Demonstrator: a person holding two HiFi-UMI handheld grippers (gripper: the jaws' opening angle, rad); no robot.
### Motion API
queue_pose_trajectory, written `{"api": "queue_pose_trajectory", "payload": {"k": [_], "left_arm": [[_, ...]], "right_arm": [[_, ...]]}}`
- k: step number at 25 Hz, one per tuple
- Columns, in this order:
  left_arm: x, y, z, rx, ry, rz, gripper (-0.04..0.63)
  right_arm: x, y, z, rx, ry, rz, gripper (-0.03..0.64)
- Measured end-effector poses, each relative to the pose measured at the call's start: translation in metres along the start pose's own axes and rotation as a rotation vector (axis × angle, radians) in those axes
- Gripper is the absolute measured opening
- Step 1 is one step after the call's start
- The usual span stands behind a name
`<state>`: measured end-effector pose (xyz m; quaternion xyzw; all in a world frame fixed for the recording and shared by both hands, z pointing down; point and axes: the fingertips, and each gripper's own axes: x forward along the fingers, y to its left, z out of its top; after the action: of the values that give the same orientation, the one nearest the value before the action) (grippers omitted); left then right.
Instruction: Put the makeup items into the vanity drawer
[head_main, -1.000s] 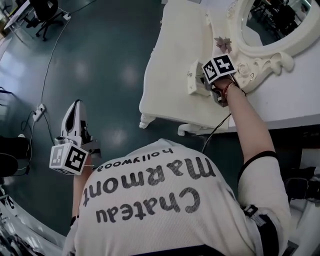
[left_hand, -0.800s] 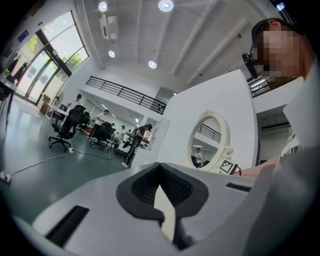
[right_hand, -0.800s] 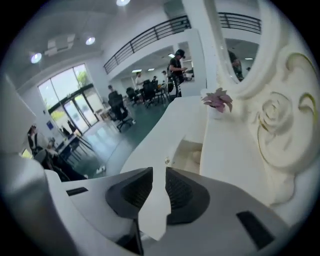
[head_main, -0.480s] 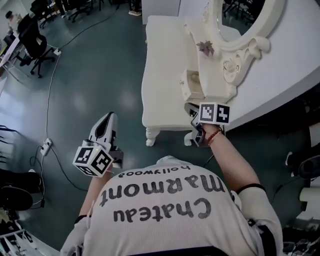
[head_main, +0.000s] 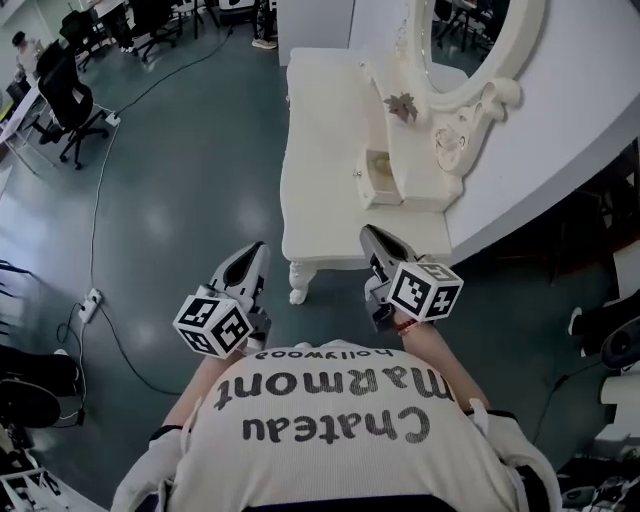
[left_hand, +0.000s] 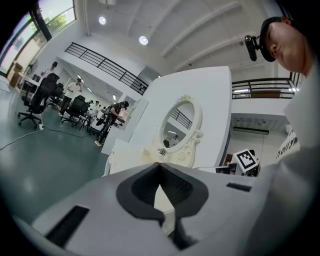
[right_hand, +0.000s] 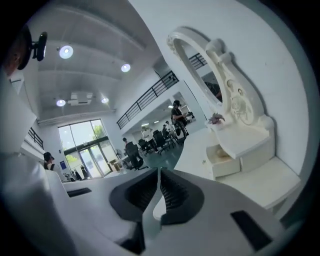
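The white vanity (head_main: 320, 190) stands ahead of me against the curved wall, under an oval mirror (head_main: 470, 40). Its small drawer (head_main: 380, 180) is pulled open, and a pale item lies inside. From the right gripper view the open drawer (right_hand: 222, 159) shows the same pale item. My right gripper (head_main: 368, 234) hangs just short of the vanity's front edge, shut and empty, well back from the drawer. The left gripper (head_main: 260, 250) is level with it to the left, over the floor, shut with nothing held. Both pairs of jaws meet in the gripper views (left_hand: 160, 165) (right_hand: 159, 172).
A dried pink leaf (head_main: 402, 105) lies on the vanity's upper shelf. A power strip and cable (head_main: 88, 300) run over the dark floor at left. Office chairs (head_main: 70, 105) stand far left. Dark equipment (head_main: 610, 330) sits to the right of the wall.
My right gripper has drawn back from the open drawer toward my body and its jaws have shut. The left gripper has risen forward beside it.
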<state>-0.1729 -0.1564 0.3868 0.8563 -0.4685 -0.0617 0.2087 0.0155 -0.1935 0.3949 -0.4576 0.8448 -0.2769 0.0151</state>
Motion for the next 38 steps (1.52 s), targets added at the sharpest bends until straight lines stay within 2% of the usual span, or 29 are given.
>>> {"api": "queue_pose_trajectory", "payload": {"k": [5,13,28,38], "left_arm": [[-0.005,-0.021,0.002,0.021,-0.023,0.006,0.008],[-0.029,-0.05,-0.006,0.018,-0.057,0.079,0.008],[-0.091,-0.103,-0.058,-0.001,-0.047,0.123,0.008],[-0.106,-0.12,-0.064,0.008,-0.051,0.126,0.008]], "right_arm": [[-0.034,-0.012,0.03,-0.03,-0.098,-0.046,0.04],[-0.086,-0.03,0.032,-0.08,-0.089,-0.136,0.039],[-0.147,-0.014,-0.029,-0.061,-0.028,-0.094,0.04],[-0.163,-0.008,-0.038,-0.058,-0.024,-0.078,0.04]]}}
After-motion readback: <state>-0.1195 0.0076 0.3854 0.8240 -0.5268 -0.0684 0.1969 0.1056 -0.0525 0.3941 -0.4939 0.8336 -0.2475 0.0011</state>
